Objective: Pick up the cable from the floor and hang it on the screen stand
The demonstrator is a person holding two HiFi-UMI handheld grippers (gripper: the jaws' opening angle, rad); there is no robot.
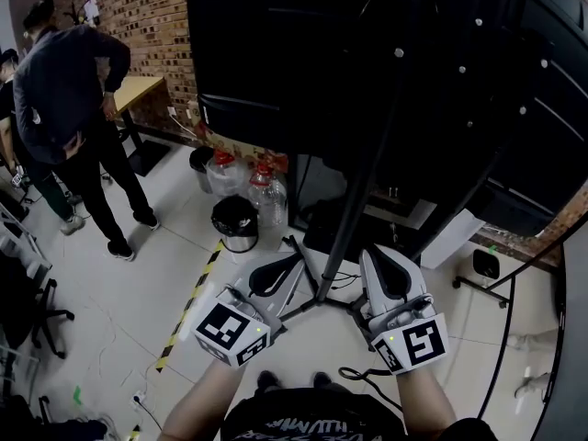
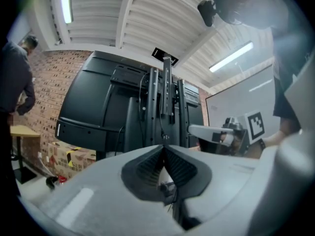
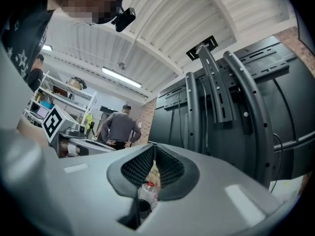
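Before the screen stand [image 1: 354,200], low over the floor [image 1: 138,292], the left gripper [image 1: 280,272] and the right gripper [image 1: 378,266] sit on either side of its slanting pole, both pointing toward its foot. Each gripper's own view shows the ribbed pads meeting at the tips. The left gripper [image 2: 164,149] is closed with nothing pinched, and so is the right gripper [image 3: 153,149]. Lower down the pads part a little, and through that gap the right gripper view shows a blurred bottle [image 3: 148,191] beside the stand.

A thin black cable [image 1: 356,375] lies looped on the floor on the near side of the stand, just behind the right gripper and apart from both pairs of pads. One end of it runs under the forearm and is lost.

The stand's top is cut off against the dark screen [image 1: 294,44], and its feet are hard to pick out in the shadow. Left of the stand are a black bin [image 1: 234,220] and, farther off, a bystander [image 1: 64,90].
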